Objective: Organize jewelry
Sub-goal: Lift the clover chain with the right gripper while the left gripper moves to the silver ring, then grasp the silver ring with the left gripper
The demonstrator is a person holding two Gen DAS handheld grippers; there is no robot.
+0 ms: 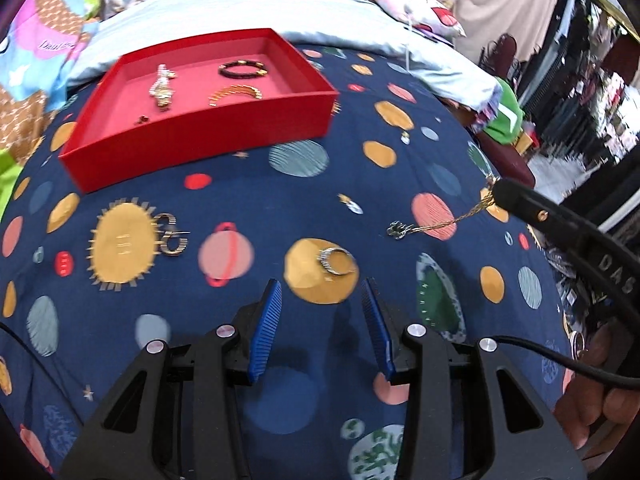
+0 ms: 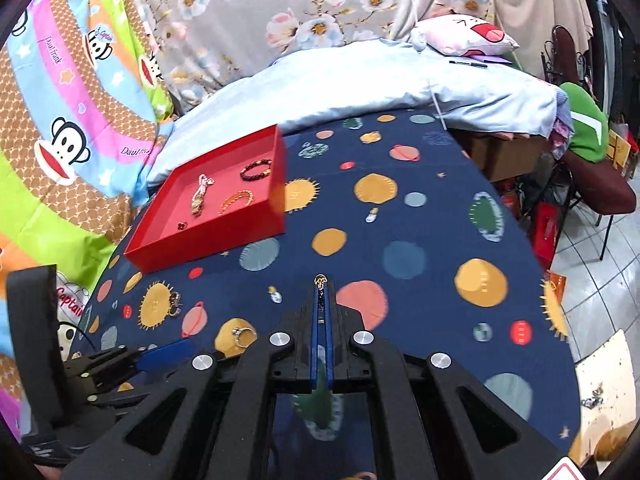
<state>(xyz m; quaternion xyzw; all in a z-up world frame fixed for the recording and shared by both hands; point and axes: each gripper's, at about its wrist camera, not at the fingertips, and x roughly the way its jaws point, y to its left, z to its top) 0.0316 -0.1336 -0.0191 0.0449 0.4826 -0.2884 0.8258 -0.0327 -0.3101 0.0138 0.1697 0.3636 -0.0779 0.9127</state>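
Home bedrm/living area: cartoon monkey bedsheet, floral curtain, pillow, tiled floor

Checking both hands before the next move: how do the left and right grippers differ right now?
The left gripper is open and empty, its blue fingers just short of the ring; the right gripper is shut on the gold necklace, which hangs from it. Both hang over the planet-print cloth.

Red tray, open-topped, upper left of the left view; inside lie a pale watch, a dark bead bracelet, a gold bracelet and a small dark piece. On the cloth: earrings at left, silver ring at centre, gold necklace hanging at right.
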